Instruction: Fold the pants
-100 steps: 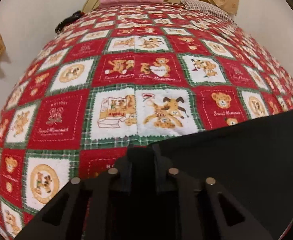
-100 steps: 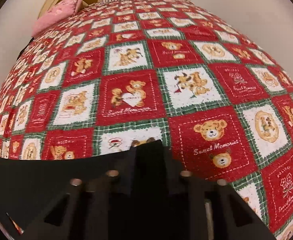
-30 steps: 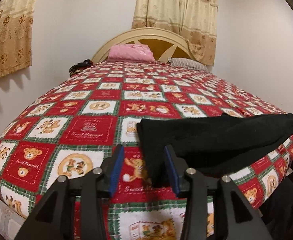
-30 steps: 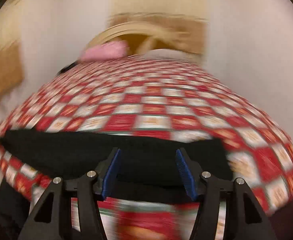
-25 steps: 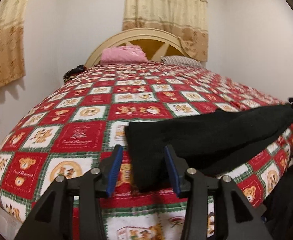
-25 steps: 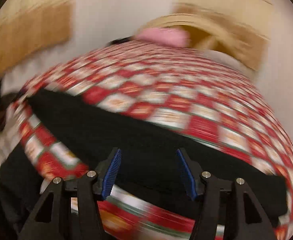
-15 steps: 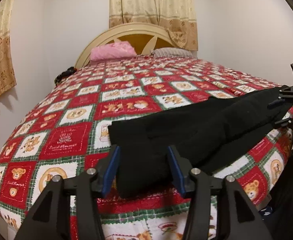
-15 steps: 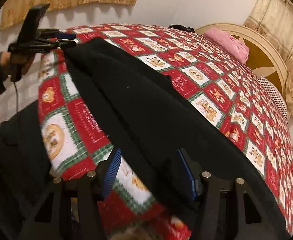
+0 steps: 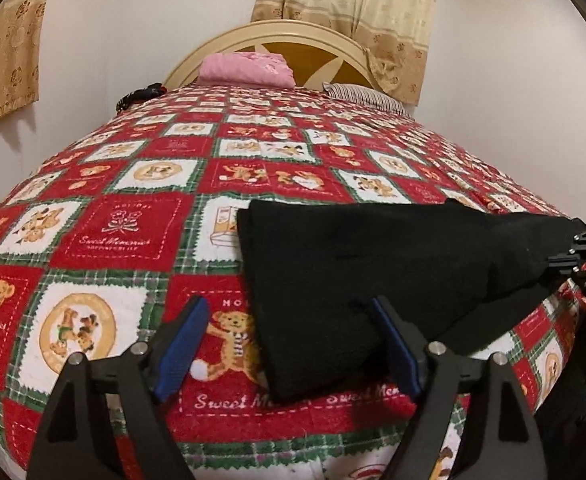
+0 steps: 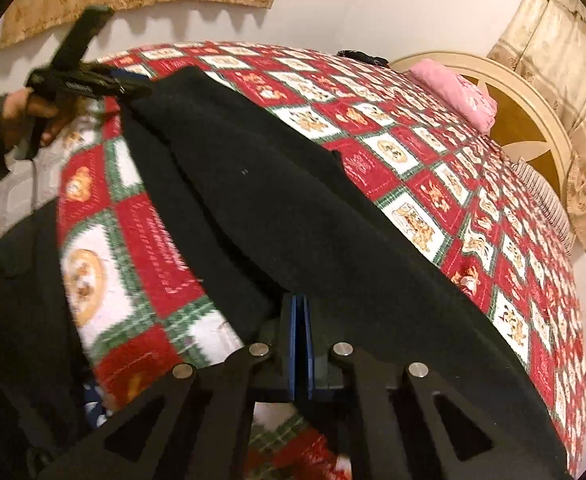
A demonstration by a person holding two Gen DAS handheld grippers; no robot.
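One pair of black pants (image 9: 373,264) lies on the bed (image 9: 133,232); left tongs (image 9: 289,340) are opening (nothing pinched), right tongs (image 10: 300,320) clench its edge.

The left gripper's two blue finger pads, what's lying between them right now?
In the left wrist view, the near end of the folded black pants lies between the pads, on the red patchwork bedspread.

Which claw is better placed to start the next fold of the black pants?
Right. The right claw is shut at the black pants edge, while the left claw is opening, merely straddling the other end.
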